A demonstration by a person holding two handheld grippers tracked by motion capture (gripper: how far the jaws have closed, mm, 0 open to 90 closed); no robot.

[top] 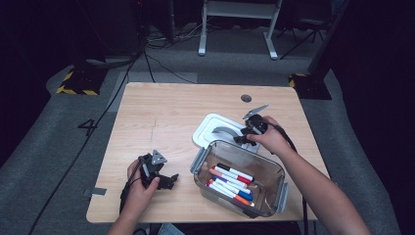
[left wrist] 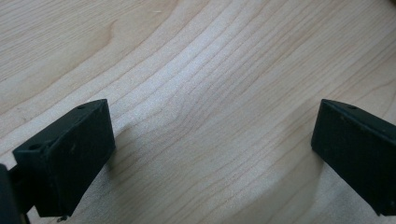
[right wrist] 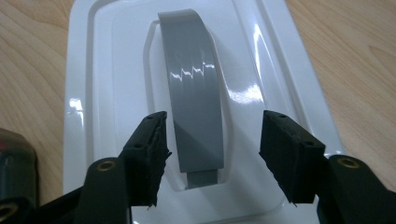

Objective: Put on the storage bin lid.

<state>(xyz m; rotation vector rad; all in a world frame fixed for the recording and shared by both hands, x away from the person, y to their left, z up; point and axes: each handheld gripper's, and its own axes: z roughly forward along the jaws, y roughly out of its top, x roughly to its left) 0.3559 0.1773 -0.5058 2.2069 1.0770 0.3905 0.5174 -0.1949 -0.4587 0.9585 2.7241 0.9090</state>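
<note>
White lid (right wrist: pixel 116 60), glossy; curved grey handle (right wrist: pixel 194 93) between parted right tongs (right wrist: pixel 212 151).

The white lid (right wrist: pixel 187 93) lay flat on the wood at about twelve o'clock from the clear box (top: pixel 240 178), touching its far edge. Its grey arched handle (right wrist: pixel 194 102) ran lengthwise in a shallow recess, glossy under the light, squarely between my spread jaws.
</note>
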